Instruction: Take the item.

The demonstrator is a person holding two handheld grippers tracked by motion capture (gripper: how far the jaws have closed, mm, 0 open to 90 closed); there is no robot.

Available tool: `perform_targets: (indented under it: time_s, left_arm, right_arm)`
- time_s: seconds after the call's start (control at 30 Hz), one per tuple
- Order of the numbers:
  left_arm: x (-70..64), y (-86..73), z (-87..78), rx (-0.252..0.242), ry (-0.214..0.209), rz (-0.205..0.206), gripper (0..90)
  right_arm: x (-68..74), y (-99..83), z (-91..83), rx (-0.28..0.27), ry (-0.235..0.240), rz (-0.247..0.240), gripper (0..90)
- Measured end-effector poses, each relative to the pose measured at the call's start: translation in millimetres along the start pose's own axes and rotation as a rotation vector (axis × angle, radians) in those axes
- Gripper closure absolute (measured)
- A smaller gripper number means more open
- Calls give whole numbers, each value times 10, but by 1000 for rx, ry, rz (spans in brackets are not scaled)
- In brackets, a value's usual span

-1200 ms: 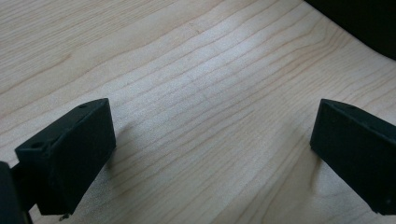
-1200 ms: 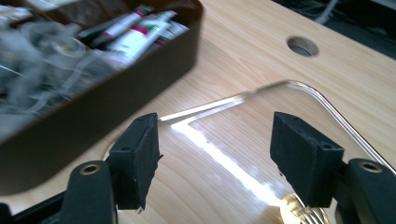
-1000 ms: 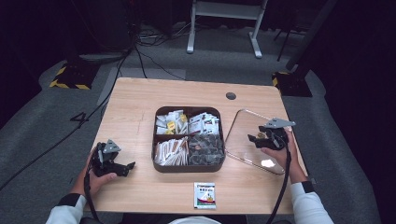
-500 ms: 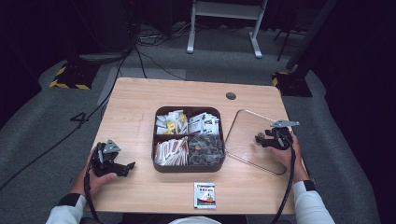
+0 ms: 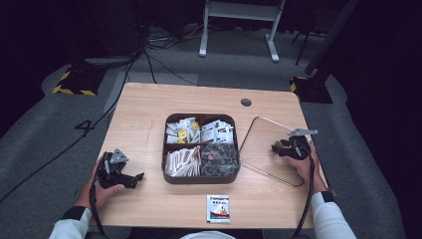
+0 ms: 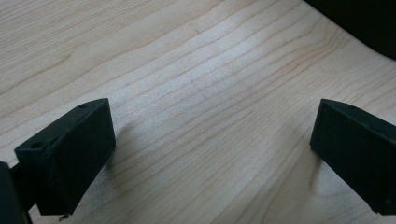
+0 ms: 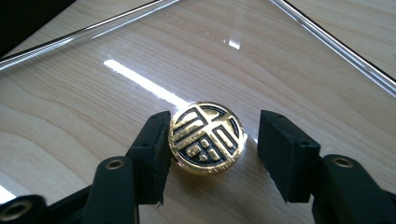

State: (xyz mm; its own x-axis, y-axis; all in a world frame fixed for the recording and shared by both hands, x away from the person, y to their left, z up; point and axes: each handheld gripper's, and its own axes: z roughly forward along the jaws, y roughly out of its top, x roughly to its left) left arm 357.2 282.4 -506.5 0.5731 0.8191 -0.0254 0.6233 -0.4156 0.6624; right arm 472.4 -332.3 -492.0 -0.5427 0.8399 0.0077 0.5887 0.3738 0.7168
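Two grippers on worktop [image 5: 144,109], high view: left gripper [image 5: 135,178] rests near front-left corner, well apart from compartment tray [image 5: 201,178]; right gripper [image 5: 276,147] sits over clear lid [image 5: 259,130] right of tray. Sachet [image 5: 218,208] lies near front edge.

Left gripper view: jaws spread wide over bare wood, nothing between.

Right gripper view: gold knob [image 7: 206,137] on lid lies squarely between jaws of right gripper [image 7: 210,154]; one jaw touching knob edge, other with gap, so not yet pinched. Lid rim cut off by frame; knob underside hidden.
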Motion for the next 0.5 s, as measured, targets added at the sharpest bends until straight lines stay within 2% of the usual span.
perform_targets:
  time_s: [0.1,0.17,0.5]
  left_arm:
    - [0,0,0,0,0,0,3]
    - [0,0,0,0,0,0,3]
    - [0,0,0,1,-2,0,3]
  right_arm:
    - [20,14,18,-11,9,-16,557]
    - [24,16,27,-18,17,-16,584]
    - [30,21,19,-17,13,-17,597]
